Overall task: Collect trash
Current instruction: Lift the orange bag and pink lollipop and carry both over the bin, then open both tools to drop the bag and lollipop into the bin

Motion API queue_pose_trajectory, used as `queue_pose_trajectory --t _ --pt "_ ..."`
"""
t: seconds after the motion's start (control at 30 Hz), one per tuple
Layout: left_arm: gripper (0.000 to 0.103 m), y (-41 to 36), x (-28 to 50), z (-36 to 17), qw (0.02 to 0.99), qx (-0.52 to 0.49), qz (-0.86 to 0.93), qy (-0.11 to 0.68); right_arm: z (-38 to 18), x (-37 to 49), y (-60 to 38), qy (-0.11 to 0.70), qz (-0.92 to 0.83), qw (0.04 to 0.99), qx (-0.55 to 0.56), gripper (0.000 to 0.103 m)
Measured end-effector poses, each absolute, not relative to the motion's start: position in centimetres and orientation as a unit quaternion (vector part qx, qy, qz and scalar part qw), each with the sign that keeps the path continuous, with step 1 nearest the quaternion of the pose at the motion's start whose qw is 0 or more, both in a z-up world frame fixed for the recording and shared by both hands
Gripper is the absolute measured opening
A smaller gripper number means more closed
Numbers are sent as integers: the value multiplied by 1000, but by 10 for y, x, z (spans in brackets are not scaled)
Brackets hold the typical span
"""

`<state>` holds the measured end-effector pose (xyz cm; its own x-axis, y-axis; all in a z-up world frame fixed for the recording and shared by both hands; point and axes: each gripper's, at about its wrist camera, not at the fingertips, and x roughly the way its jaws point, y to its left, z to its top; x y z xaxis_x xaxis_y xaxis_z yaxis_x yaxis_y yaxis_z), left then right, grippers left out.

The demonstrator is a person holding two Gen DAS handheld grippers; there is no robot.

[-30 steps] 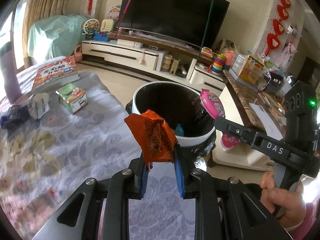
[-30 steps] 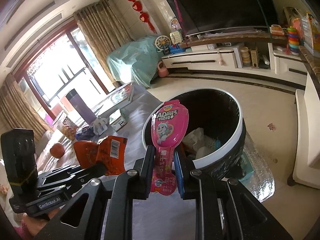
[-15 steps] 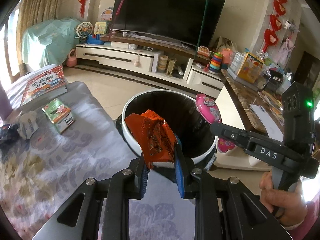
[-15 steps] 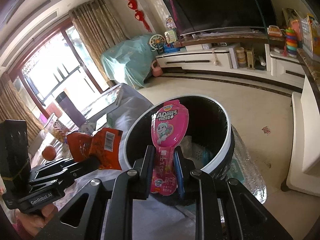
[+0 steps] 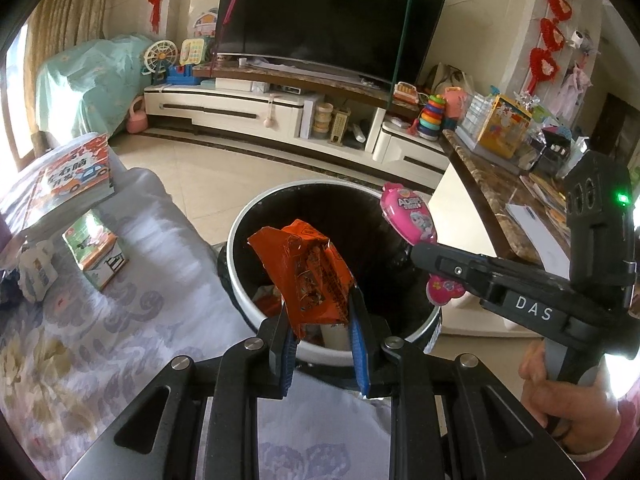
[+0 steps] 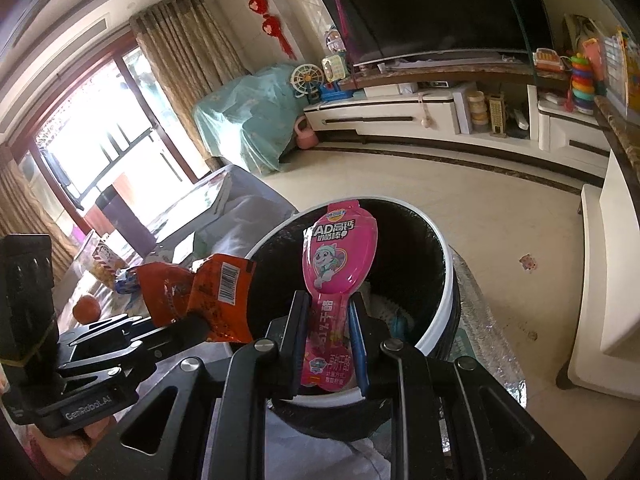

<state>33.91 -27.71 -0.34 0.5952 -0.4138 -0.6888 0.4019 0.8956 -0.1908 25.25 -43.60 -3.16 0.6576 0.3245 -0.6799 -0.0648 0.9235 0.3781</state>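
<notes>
My left gripper (image 5: 320, 312) is shut on a crumpled orange snack wrapper (image 5: 304, 276), held over the near side of a round black bin with a white rim (image 5: 240, 288). My right gripper (image 6: 330, 312) is shut on a pink spoon-shaped candy packet (image 6: 338, 256), also over the bin's (image 6: 448, 280) open mouth. In the left wrist view the pink packet (image 5: 408, 216) hangs above the bin's right rim, with the right gripper (image 5: 424, 250) reaching in from the right. The right wrist view shows the orange wrapper (image 6: 208, 292) at the bin's left rim. Trash lies inside the bin.
A bed with a pale floral cover (image 5: 100, 340) lies left of the bin, bearing a green carton (image 5: 96, 252), a book (image 5: 76, 176) and crumpled paper (image 5: 36, 272). A TV unit (image 5: 280, 116) stands across the tiled floor. A marble-topped counter (image 5: 492, 184) is on the right.
Both grippers have moved closer to the bin with their items. The orange wrapper and the pink packet now hang over its mouth, and the bin looks larger in both views.
</notes>
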Motion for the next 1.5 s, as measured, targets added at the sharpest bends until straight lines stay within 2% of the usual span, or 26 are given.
queue_pose_trajectory --t 0.8,1.0,1.07,1.13,1.2,1.23,1.27,1.4,1.47,1.5 --pt "22 -304 363 -9 886 10 -225 405 -43 275 -443 422 101 887 159 20" --pt "23 -304 365 -11 885 7 -223 408 -42 276 -442 420 101 888 158 23" --pt "26 -304 365 -10 887 8 -219 406 -41 276 -442 419 102 888 158 24" --pt "36 -303 364 -9 888 7 -217 405 -40 277 -443 417 102 889 159 24" --pt "47 -302 362 -8 888 12 -215 406 -38 276 -445 413 99 891 161 27" --pt "51 -301 361 -9 889 11 -214 404 -36 275 -446 411 98 892 163 34" --pt "51 -300 359 -9 889 10 -214 404 -35 273 -447 408 97 893 165 42" --pt "52 -291 348 -10 891 -4 -206 404 -29 267 -448 398 94 897 169 60" --pt "54 -285 341 -11 892 -15 -203 403 -26 263 -446 394 95 898 171 72" --pt "55 -281 338 -11 893 -20 -200 403 -25 261 -444 392 96 899 171 75"
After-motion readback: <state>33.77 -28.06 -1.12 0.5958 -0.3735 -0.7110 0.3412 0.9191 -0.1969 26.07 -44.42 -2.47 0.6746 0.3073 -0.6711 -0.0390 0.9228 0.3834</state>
